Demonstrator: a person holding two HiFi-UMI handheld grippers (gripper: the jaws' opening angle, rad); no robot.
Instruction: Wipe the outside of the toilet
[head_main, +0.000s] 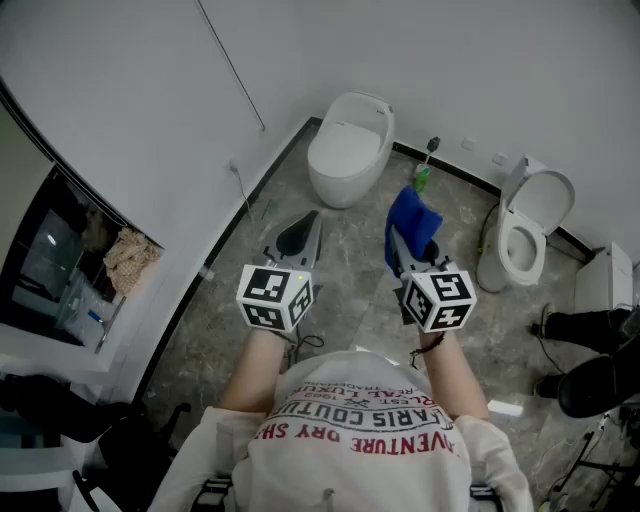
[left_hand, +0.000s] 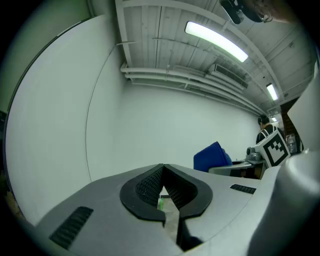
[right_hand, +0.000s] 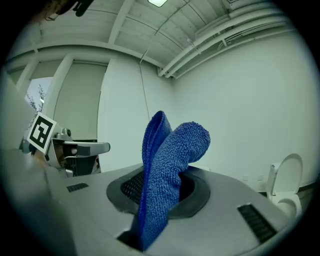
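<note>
A white toilet with its lid down (head_main: 350, 150) stands against the far wall. A second toilet (head_main: 525, 232) with its lid up is to the right and also shows in the right gripper view (right_hand: 284, 186). My right gripper (head_main: 403, 250) is shut on a blue cloth (head_main: 413, 225), which sticks up from between the pads (right_hand: 169, 160). My left gripper (head_main: 302, 232) is held level beside it, its jaws shut (left_hand: 163, 170) with nothing in them. Both grippers hover above the floor, short of the closed toilet. The blue cloth (left_hand: 212, 156) also appears in the left gripper view.
A green-handled toilet brush (head_main: 426, 170) stands between the two toilets. A dark shelf unit with clutter (head_main: 60, 270) fills the left side. Another person's legs and shoes (head_main: 585, 350) are at the right, near a white box (head_main: 605, 278). A thin cable (head_main: 232, 65) runs up the wall.
</note>
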